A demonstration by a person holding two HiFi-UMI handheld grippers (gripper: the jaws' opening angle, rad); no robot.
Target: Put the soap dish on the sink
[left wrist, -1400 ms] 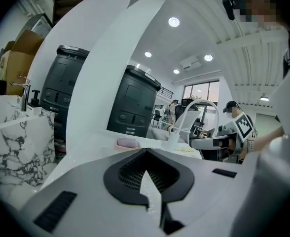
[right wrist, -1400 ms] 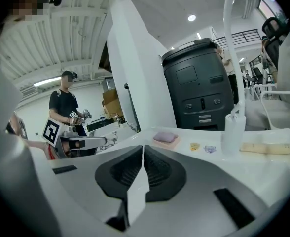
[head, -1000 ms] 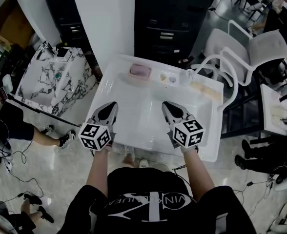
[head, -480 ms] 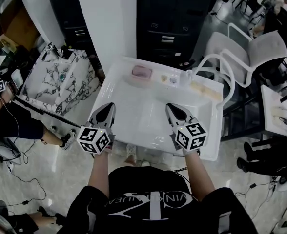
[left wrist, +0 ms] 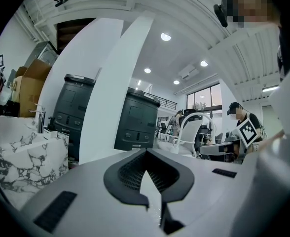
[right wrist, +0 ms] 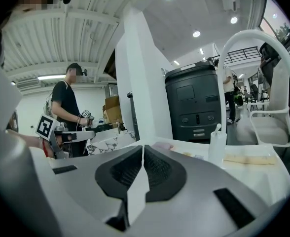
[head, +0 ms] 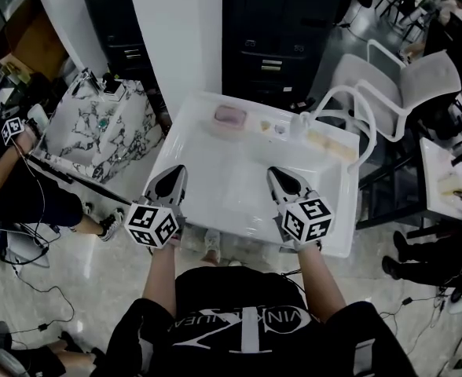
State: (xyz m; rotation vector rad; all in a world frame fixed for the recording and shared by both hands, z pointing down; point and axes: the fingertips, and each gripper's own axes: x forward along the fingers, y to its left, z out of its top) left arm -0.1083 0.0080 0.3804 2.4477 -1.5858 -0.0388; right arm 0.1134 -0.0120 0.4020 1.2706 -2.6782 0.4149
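White sink (head: 239, 181) below left claw (head: 179, 170) and right claw (head: 273, 170), both clenched empty, soap dish (head: 229, 116) on far rim.

The oblong soap dish (head: 229, 116) was pink, the rectangular sink (head: 215, 171) white, the marble basin (head: 97, 136) white with black veins.

We identify the soap dish (head: 229, 116) as a small pink rectangular tray with rounded corners. It lies flat in the upper centre of the head view. It rests on the back ledge of the sink (head: 170, 144), toward the left end of that ledge. The sink is a white rectangular unit with a broad, shallow basin, and it fills the centre of the frame. In the right gripper view we see the dish as a low pinkish shape at mid-frame on the white ledge.
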